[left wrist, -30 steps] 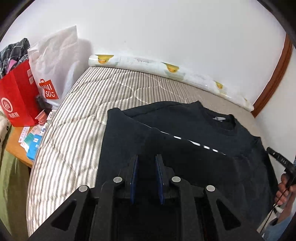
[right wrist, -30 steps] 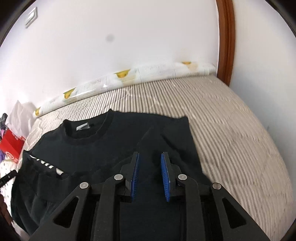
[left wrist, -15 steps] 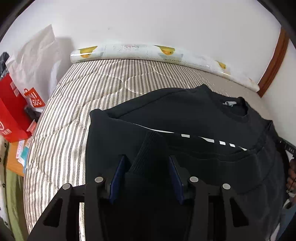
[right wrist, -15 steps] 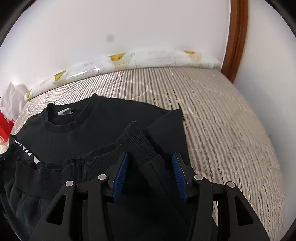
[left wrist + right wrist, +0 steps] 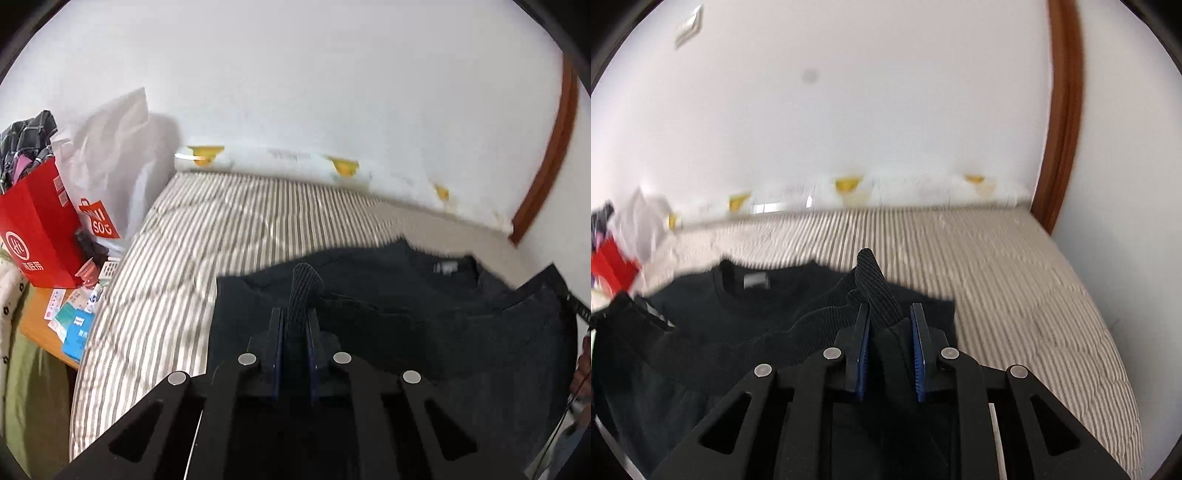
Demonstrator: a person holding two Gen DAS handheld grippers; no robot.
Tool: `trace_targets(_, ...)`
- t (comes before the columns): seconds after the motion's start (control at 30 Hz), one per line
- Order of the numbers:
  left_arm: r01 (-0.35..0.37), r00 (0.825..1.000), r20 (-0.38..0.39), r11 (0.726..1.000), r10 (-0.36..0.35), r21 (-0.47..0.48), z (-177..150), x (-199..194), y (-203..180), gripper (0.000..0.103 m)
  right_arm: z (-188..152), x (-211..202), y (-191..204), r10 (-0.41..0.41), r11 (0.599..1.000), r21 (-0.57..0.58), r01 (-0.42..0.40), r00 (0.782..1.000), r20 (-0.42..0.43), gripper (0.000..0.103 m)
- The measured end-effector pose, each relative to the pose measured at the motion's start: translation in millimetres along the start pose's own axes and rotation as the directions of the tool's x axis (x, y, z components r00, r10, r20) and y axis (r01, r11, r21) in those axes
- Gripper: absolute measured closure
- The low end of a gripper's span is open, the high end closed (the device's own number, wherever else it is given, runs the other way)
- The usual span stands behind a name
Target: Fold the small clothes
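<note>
Gripping a ribbed cuff of the black long-sleeved sweatshirt (image 5: pixel 424 317), my left hand-held gripper (image 5: pixel 295 325) sits at lower centre of its frame, jaws clamped tight on the fabric, a fold of rib poking up past the tips. My right hand-held gripper (image 5: pixel 890 325) shows lower centre in its own view; its jaws are closing on the other ribbed cuff, and the blue pads (image 5: pixel 918 354) already pinch the cloth between them. The sweatshirt lies spread on the grey-and-white striped mattress (image 5: pixel 229 236), neck label toward the white wall. I note a long white bolster with yellow prints (image 5: pixel 288 162) along the wall. At far left: red paper bag (image 5: pixel 33 229), white plastic bag (image 5: pixel 110 147), small boxes on a wooden desk (image 5: pixel 37 328). Both views are motion-blurred.
</note>
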State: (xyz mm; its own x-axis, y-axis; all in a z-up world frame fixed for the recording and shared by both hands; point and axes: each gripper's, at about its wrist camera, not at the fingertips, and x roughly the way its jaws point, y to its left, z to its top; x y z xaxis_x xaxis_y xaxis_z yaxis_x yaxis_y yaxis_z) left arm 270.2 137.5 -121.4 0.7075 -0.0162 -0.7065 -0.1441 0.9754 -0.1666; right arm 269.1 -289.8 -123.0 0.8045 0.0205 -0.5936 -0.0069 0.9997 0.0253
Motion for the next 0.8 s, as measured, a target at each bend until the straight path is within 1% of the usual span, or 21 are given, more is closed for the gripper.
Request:
trace_targets(0.07, -0.006, 1.000, 0.013, 1.000, 0.006, -0.001, 9.2, 4.1, -3.6, 0.093, 10.5, 6.4, -6.0, 0.018, 0.998, 0.057, -0.018, 1.000, 0.007, 0.084)
trace_targets(0.1, -0.020, 1.000, 0.016, 1.000, 0.020, 0.008, 14.0, 9.5, -6.2, 0.093, 14.4, 11.6, -7.5, 0.016, 0.997, 0.071, -0.017, 1.000, 0.008, 0.084)
trace_targets(0.17, -0.034, 0.999, -0.002, 0.999, 0.034, 0.010, 18.0, 23.5, -8.4, 0.093, 17.6, 25.8, -9.9, 0.005, 0.996, 0.087, -0.004, 1.000, -0.003, 0.084)
trace_targets(0.3, -0.024, 0.999, -0.047, 1.000, 0.024, -0.006, 19.5, 54.5, -7.4, 0.093, 8.8, 64.6, -14.5, -0.018, 0.994, 0.105, 0.026, 0.996, -0.084, 0.084)
trace_targets(0.43, -0.037, 0.995, -0.096, 0.999, 0.037, 0.002, 15.9, 75.1, -9.5, 0.093, -6.0, 97.1, -20.1, -0.039, 0.992, 0.111, 0.058, 0.985, -0.167, 0.084)
trace_targets(0.5, -0.034, 0.992, -0.122, 0.999, 0.033, -0.006, 15.3, 80.7, -7.9, 0.092, -8.8, 102.2, -23.5, -0.036, 0.991, 0.119, 0.058, 0.982, -0.185, 0.083)
trace_targets(0.63, -0.029, 0.989, -0.147, 1.000, 0.028, -0.009, 14.9, 79.7, -6.1, 0.087, -7.9, 102.5, -23.3, -0.037, 0.992, 0.109, 0.060, 0.979, -0.202, 0.077)
trace_targets(0.7, -0.024, 0.988, -0.156, 1.000, 0.022, -0.015, 14.5, 72.5, -5.6, 0.087, -6.6, 94.3, -20.8, -0.052, 0.993, 0.092, 0.073, 0.976, -0.211, 0.074)
trace_targets(0.77, -0.011, 0.990, -0.140, 1.000, 0.008, -0.021, 12.7, 59.0, -4.4, 0.083, -4.5, 78.6, -15.2, -0.071, 0.991, 0.101, 0.092, 0.978, -0.196, 0.069)
trace_targets(0.8, -0.015, 0.991, -0.131, 1.000, 0.013, -0.015, 10.6, 48.9, -4.2, 0.078, -3.6, 69.0, -9.7, -0.075, 0.991, 0.099, 0.095, 0.980, -0.185, 0.065)
